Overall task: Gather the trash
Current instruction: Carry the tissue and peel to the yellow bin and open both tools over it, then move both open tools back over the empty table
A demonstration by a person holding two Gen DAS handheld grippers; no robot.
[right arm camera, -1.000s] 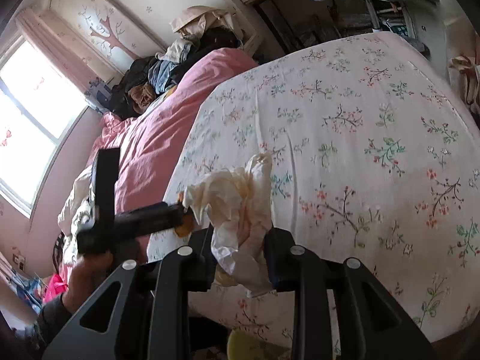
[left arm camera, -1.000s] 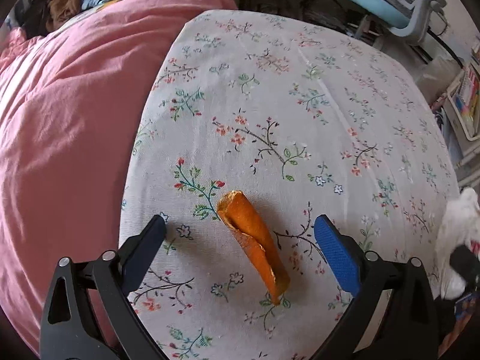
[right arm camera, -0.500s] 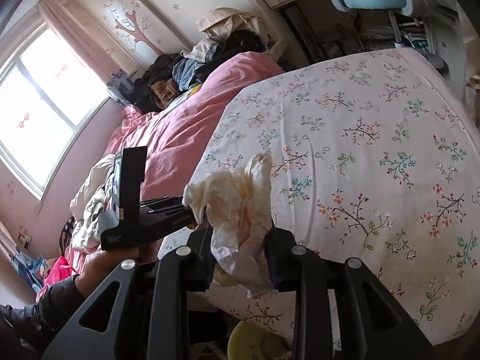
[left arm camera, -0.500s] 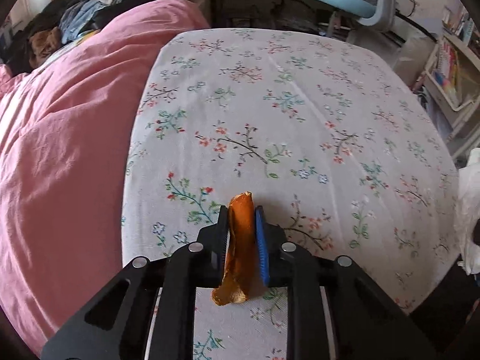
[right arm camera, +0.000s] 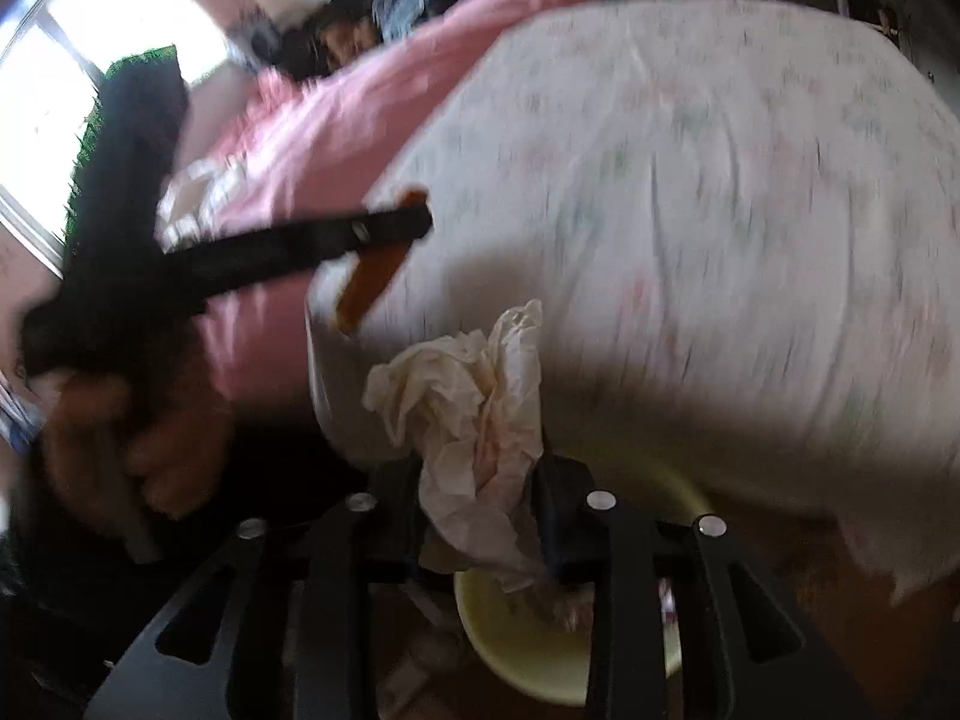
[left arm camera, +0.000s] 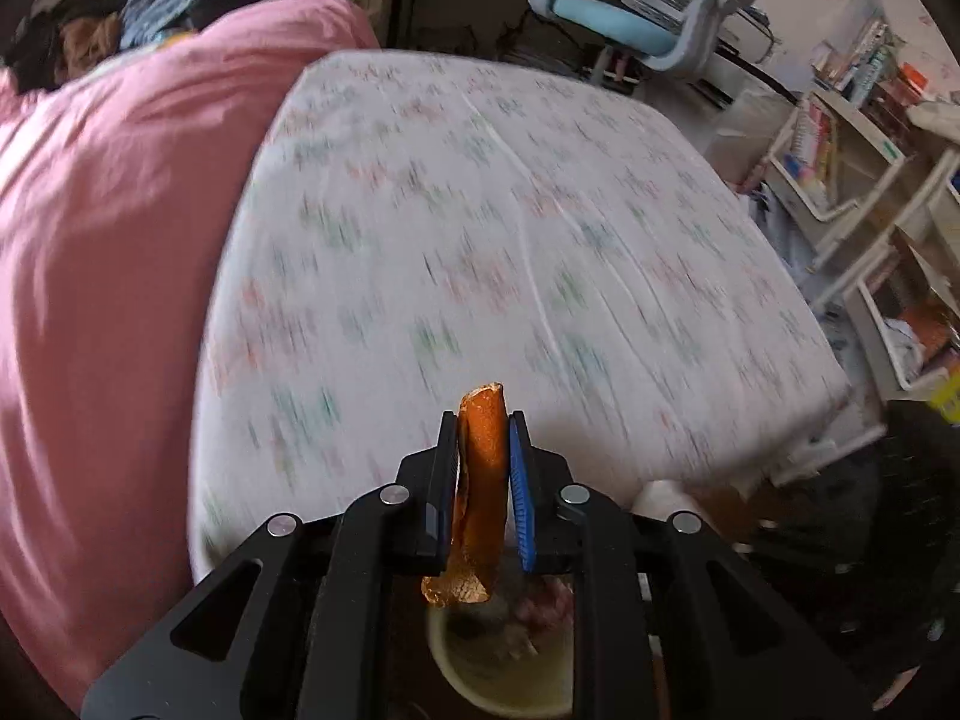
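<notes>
My left gripper [left arm camera: 482, 426] is shut on an orange peel strip [left arm camera: 478, 468] and holds it in the air past the bed's near edge, above a pale yellow bin [left arm camera: 510, 678] on the floor. My right gripper [right arm camera: 480, 468] is shut on a crumpled white tissue [right arm camera: 474, 408], also over the yellow bin [right arm camera: 528, 654]. In the right wrist view the left gripper [right arm camera: 414, 222] shows at the left with the peel [right arm camera: 372, 282] hanging from it. Both views are blurred by motion.
The floral bedsheet [left arm camera: 480, 240] covers the bed ahead, with a pink duvet [left arm camera: 108, 252] to the left. A blue office chair [left arm camera: 636, 18] stands beyond the bed. Shelves with books [left arm camera: 852, 150] stand at the right.
My left gripper closed on the peel, lifted it off the sheet and drew back over the bin. My right gripper moved down and back with the tissue toward the bin.
</notes>
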